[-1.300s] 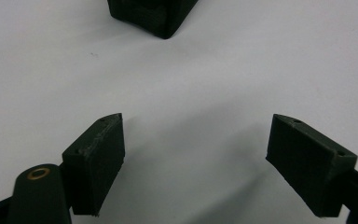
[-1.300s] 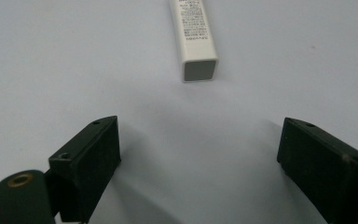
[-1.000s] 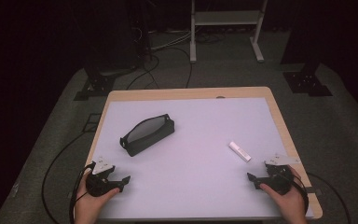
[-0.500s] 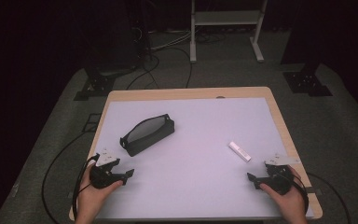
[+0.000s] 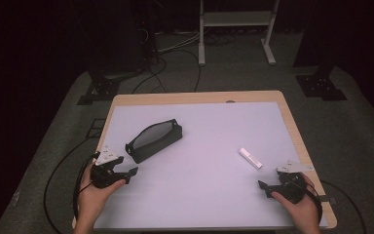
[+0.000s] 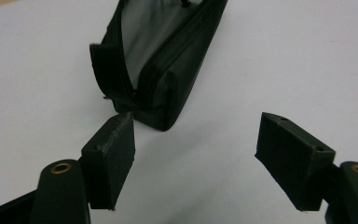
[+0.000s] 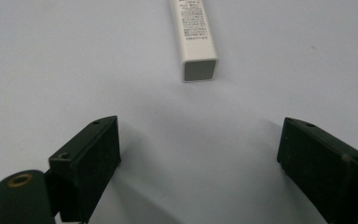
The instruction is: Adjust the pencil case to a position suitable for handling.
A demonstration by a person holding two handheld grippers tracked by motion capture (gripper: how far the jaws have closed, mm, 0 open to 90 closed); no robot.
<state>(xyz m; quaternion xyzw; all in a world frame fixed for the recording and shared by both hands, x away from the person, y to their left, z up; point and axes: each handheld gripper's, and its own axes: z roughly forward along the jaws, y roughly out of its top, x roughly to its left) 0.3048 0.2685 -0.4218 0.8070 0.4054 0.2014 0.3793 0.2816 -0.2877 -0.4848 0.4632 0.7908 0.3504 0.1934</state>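
Observation:
A black zip pouch [image 5: 154, 140] lies on the white table top [image 5: 204, 146], left of centre; its near end [image 6: 156, 70] sits just ahead of my left gripper [image 6: 196, 144]. That left gripper [image 5: 126, 171] is open and empty at the front left, close to the pouch's near end. A small white rectangular tube [image 5: 250, 158] with printed text lies at the right; its square end [image 7: 198, 42] points toward my right gripper [image 7: 198, 154]. The right gripper [image 5: 265, 186] stands open and empty at the front right, a short way short of the tube.
The table has a wooden rim [image 5: 195, 97]. Cables [image 5: 78, 170] trail from both grippers over the table's sides. Beyond the far edge are dark floor, stand feet [image 5: 102, 90] and a metal frame [image 5: 233, 29].
My left gripper has moved forward and right toward the pouch's near end. The right gripper has stayed almost still.

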